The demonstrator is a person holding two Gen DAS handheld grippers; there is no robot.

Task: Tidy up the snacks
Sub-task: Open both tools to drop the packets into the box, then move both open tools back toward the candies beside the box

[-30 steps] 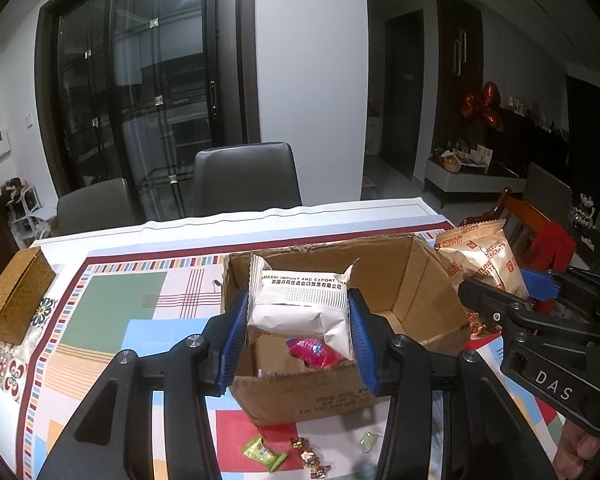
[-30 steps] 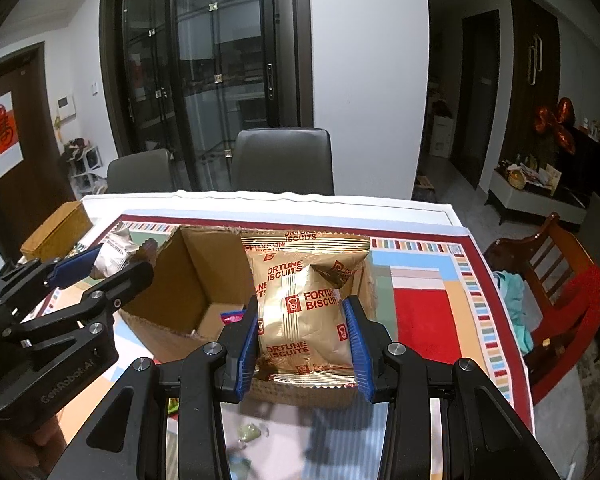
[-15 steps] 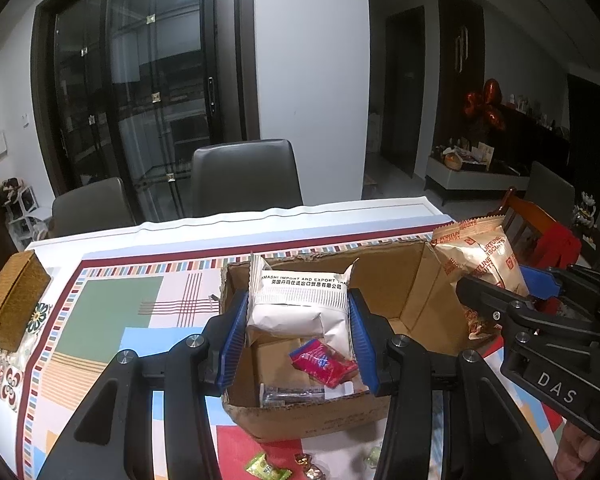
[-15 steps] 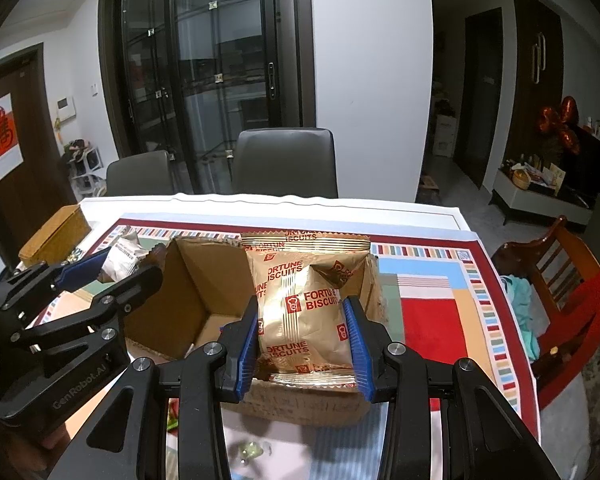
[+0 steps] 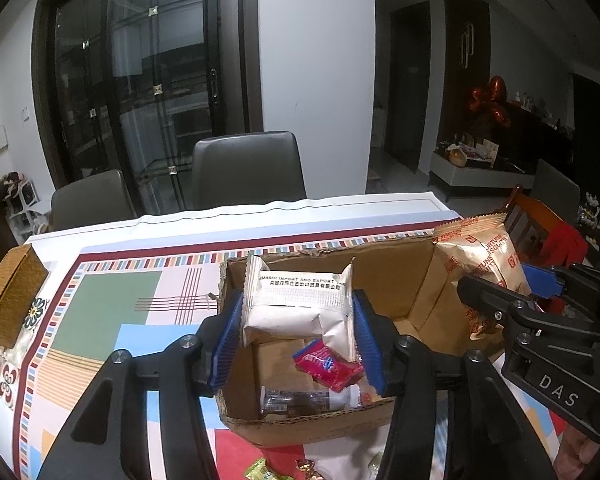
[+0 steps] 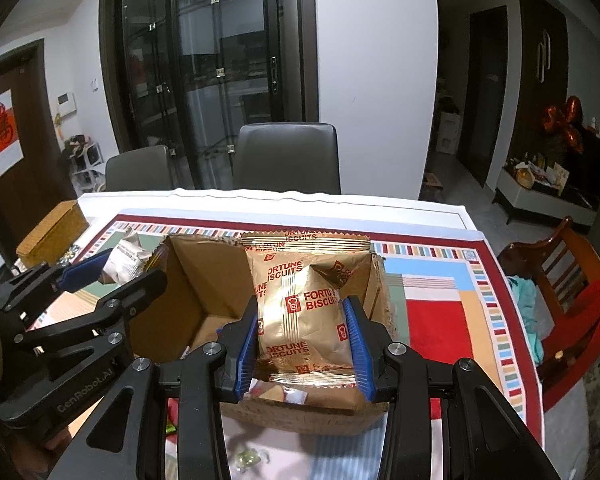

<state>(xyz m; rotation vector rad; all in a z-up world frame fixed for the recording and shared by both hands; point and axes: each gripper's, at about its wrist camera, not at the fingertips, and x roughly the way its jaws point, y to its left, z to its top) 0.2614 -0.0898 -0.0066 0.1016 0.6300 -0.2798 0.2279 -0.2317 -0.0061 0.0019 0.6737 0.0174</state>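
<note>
Patterned tablecloth (image 5: 100,308); left hand-held gripper (image 5: 298,332) loosening around white packet (image 5: 300,308); right (image 6: 304,344) clamps biscuits (image 6: 304,316).

White walls (image 5: 316,60) enclose a dim room. Dark-framed glass doors (image 5: 148,92) reflect ceiling spotlights. Two dark grey chairs (image 5: 248,168) stand at the far edge of the table (image 5: 260,216), which carries a white cloth and a patterned colour-block mat (image 5: 112,308). A wooden chair (image 6: 560,280) with red fabric stands off its right edge. A low white cabinet (image 6: 540,200) with red balloons (image 6: 564,124) above it lines the right wall.
</note>
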